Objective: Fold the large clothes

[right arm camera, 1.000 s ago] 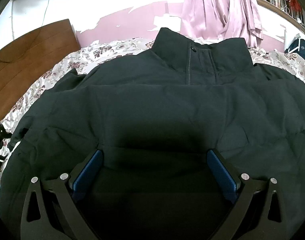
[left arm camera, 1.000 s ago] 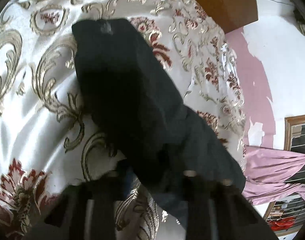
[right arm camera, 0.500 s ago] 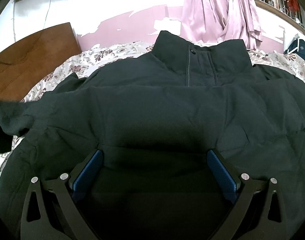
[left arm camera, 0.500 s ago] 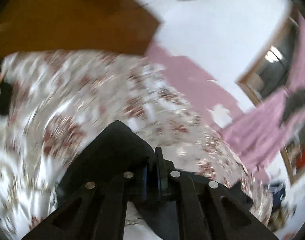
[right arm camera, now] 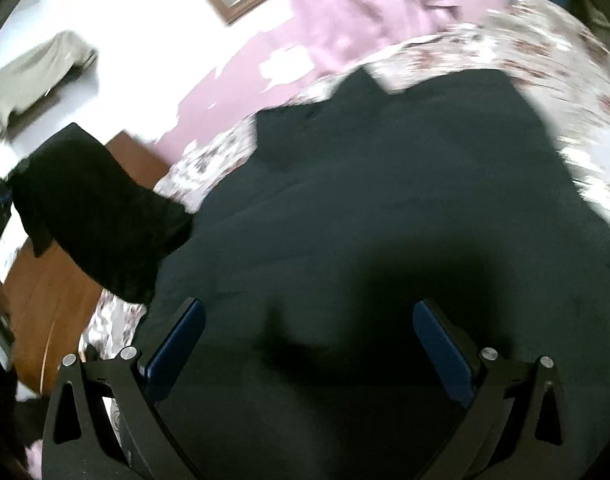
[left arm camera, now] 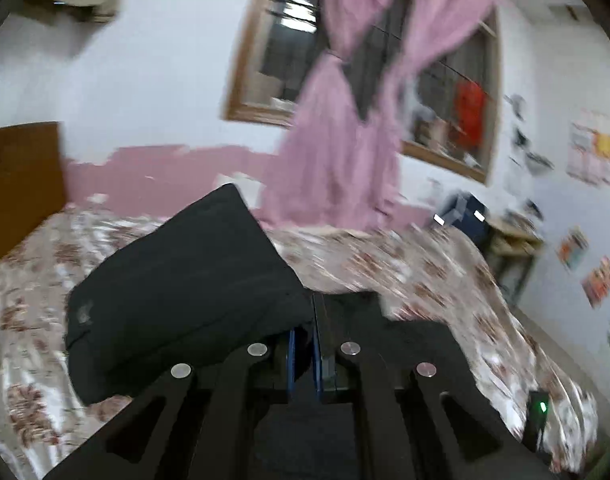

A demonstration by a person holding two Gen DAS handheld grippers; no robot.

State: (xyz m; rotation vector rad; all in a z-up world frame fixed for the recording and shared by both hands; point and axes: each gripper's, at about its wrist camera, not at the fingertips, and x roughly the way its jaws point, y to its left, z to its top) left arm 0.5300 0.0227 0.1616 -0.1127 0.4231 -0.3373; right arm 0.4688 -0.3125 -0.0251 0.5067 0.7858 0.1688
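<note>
A large black jacket (right arm camera: 385, 200) lies spread over the flowered bedspread (right arm camera: 545, 40). Its left sleeve (left arm camera: 177, 292) is raised off the bed, and my left gripper (left arm camera: 305, 336) is shut on the sleeve's edge, the cloth pinched between the blue pads. In the right wrist view the same sleeve (right arm camera: 97, 216) hangs in the air at the left. My right gripper (right arm camera: 309, 320) hovers over the jacket's body with its jaws wide apart and nothing between them. The jacket's collar (right arm camera: 305, 120) shows at the far side.
A wooden headboard (left arm camera: 21, 188) stands at the left end of the bed. Behind the bed are a pink and white wall, a window with a pink curtain (left arm camera: 345, 140), and a dark box (left arm camera: 465, 216) on a shelf at the right.
My left gripper closed on the sleeve, then lifted it up and rolled, swinging its view from the bedspread to the window wall. The right gripper shifted and tilted over the jacket, still open.
</note>
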